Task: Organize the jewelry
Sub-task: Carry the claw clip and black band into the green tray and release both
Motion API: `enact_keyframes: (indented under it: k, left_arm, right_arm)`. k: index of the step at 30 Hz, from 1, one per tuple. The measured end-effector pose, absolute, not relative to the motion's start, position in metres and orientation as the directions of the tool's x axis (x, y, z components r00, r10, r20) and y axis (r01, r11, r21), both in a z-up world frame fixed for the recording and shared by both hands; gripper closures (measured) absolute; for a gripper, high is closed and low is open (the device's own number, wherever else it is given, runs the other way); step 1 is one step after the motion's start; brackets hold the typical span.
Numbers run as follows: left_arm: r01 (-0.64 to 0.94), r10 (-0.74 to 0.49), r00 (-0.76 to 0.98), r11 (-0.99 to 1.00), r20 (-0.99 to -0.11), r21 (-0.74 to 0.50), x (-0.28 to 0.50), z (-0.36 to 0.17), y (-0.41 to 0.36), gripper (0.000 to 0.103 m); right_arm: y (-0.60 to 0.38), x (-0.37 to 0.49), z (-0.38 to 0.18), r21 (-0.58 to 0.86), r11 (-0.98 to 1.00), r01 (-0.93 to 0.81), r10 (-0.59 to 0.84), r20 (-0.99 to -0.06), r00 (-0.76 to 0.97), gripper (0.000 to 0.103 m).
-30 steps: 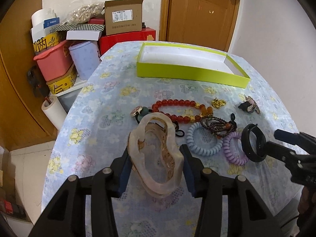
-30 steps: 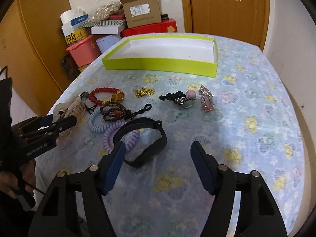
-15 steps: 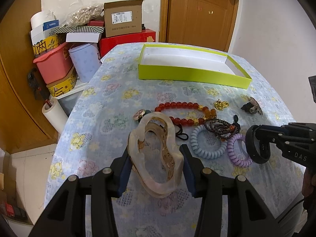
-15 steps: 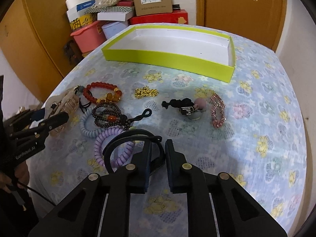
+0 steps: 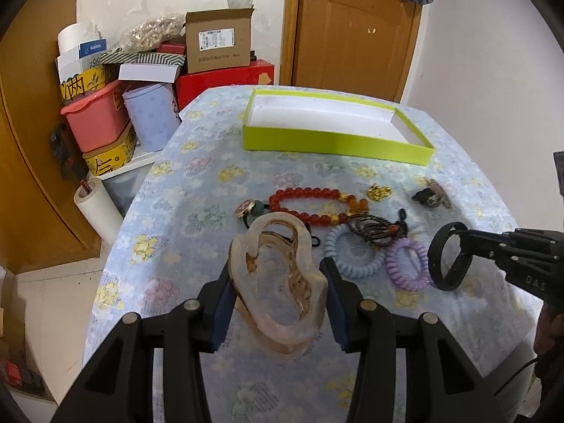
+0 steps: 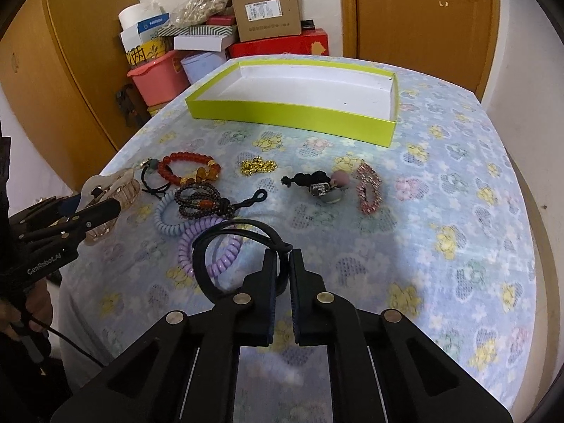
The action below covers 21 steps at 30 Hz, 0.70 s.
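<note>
Left gripper (image 5: 278, 278) clamped on big translucent hair claw (image 5: 278, 282), held above table (image 5: 169, 218). Right gripper (image 6: 282, 264) jaws closed onto black band (image 6: 239, 232), pinching its right edge. Purple coil tie (image 6: 208, 250) lies directly under the band; blue coil tie (image 6: 165, 218), dark bead string (image 6: 201, 201), red bead bracelet (image 6: 187, 169) crowd just left. Green tray (image 6: 289, 112) at far end, open path. Readable: "GenRobot.AI" on left gripper, "DAS" on right one.
</note>
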<state>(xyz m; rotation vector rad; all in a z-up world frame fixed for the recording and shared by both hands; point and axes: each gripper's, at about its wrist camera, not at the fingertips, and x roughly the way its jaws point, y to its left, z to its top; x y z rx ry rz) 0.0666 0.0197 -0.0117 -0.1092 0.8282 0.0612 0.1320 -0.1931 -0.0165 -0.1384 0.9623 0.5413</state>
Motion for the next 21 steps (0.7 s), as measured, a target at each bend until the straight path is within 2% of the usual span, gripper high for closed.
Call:
enact_keyframes:
  k: [11, 21]
  left_arm:
    - [-0.070, -0.003, 0.701, 0.995, -0.713, -0.073, 0.057, 0.007, 0.009, 0.055]
    - [-0.025, -0.030, 0.728, 0.997, -0.685, -0.070, 0.080, 0.023, 0.003, 0.055]
  right_arm:
    - [-0.208, 0.122, -0.004, 0.154, 0.861, -0.485, 0.409, -0.777, 0.479, 0.096]
    - [-0.210, 0.143, 0.017, 0.159, 0.864, -0.478, 0.422, -0.746, 0.515, 0.096]
